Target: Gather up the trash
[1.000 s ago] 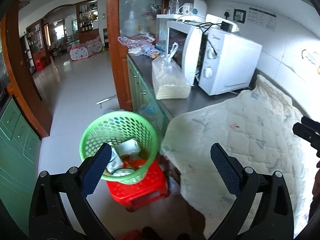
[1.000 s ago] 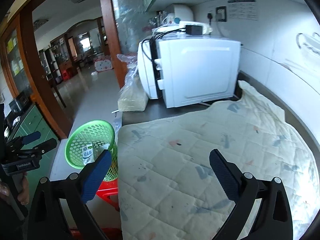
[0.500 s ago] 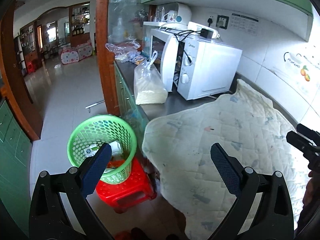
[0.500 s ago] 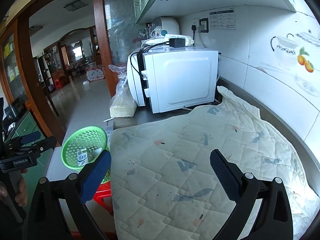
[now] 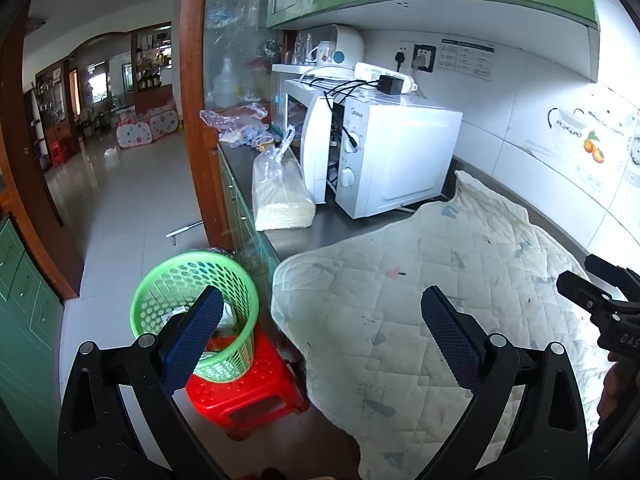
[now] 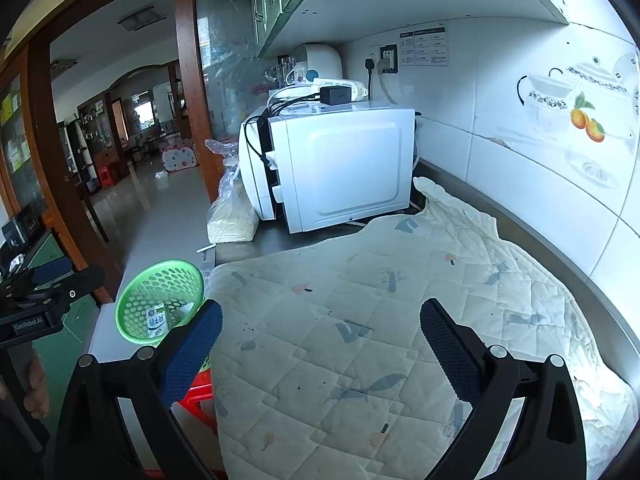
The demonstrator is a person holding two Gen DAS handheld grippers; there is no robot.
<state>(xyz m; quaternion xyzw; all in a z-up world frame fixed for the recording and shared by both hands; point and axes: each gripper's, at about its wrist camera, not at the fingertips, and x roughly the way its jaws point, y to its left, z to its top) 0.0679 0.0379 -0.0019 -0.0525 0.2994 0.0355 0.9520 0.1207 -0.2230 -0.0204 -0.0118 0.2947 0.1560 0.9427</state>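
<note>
A green mesh waste basket point(image 5: 168, 280) stands on a red stool point(image 5: 240, 400) on the floor beside the counter. Trash lies inside it, including a small milk carton point(image 6: 156, 322); the basket also shows in the right wrist view point(image 6: 144, 292). My left gripper point(image 5: 320, 340) is open and empty, above the basket and the counter's edge. My right gripper point(image 6: 320, 344) is open and empty over a quilted cloth point(image 6: 400, 320) that covers the counter. I see no loose trash on the cloth.
A white microwave point(image 5: 392, 160) with a power strip on top stands at the back of the counter. A clear bag of grain point(image 5: 280, 196) leans beside it. Plastic bags point(image 5: 236, 120) lie farther back. Green cabinets hang overhead. A wooden pillar point(image 5: 196, 100) borders the counter.
Both grippers have lifted and pulled back, so the basket looks smaller and lower and more of the wall and cabinets shows. Both stay open and empty.
</note>
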